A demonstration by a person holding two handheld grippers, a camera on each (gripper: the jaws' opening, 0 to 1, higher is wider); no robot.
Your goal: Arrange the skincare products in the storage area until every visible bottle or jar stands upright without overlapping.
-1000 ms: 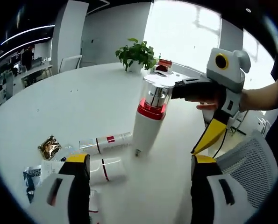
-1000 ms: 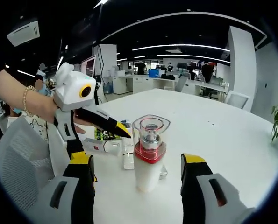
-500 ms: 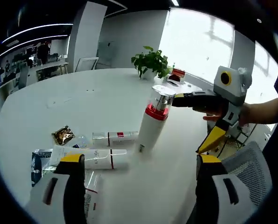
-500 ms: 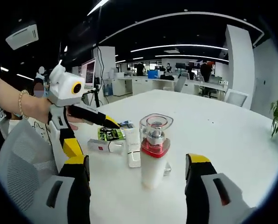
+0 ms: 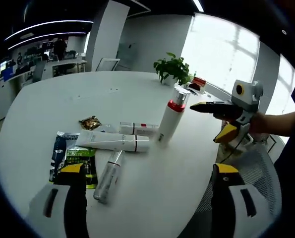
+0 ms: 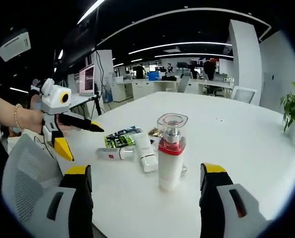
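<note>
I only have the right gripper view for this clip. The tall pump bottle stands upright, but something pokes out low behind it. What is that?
Observer: In the left gripper view it is a small bottle with a red band, lying on its side right beside the pump bottle.
Operator: How many containers are lying down in all?
Observer: Three. That one, a long white tube, and a slim clear tube that lies nearest the left gripper.
Operator: Is the right gripper touching anything?
Observer: No. Seen from the left gripper view, the right gripper is open and apart from the pump bottle.
</note>
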